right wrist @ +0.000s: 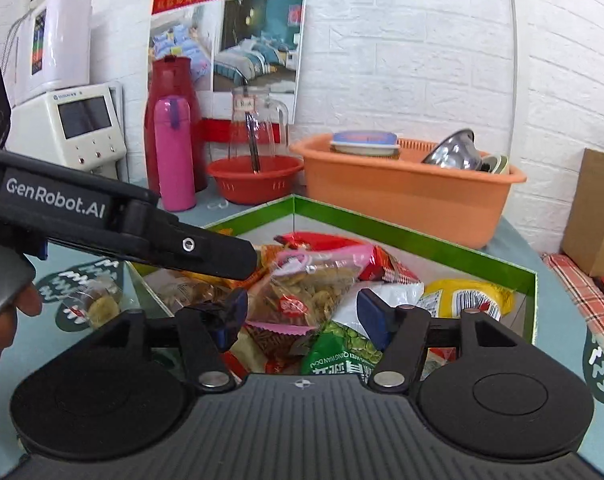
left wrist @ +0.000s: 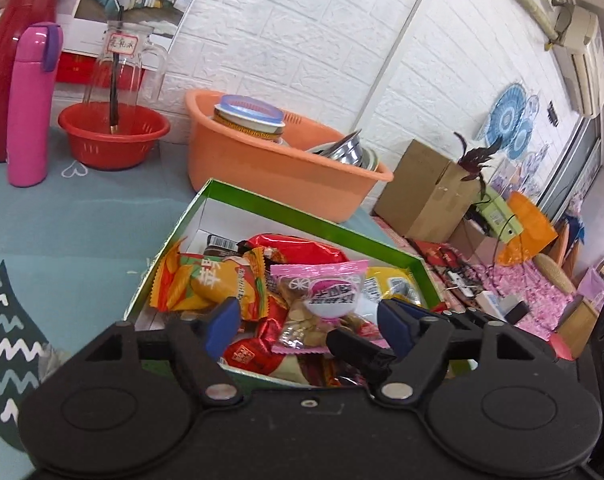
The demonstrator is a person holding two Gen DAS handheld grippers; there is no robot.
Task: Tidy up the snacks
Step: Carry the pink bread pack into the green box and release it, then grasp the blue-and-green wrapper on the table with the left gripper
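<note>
Now both tools hang wide open over the green box (right wrist: 422, 240), gripping nothing. Left tool (left wrist: 308, 318) and right tool (right wrist: 302, 312) frame the snack packets (left wrist: 326, 292) heaped inside it on the surface (left wrist: 81, 232).

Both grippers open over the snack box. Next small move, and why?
Probably swing the left gripper to the clear packet lying alone on the table left of the green box. Both it and the right gripper stand open and hold nothing, and every other snack in view already sits in the box.
</note>
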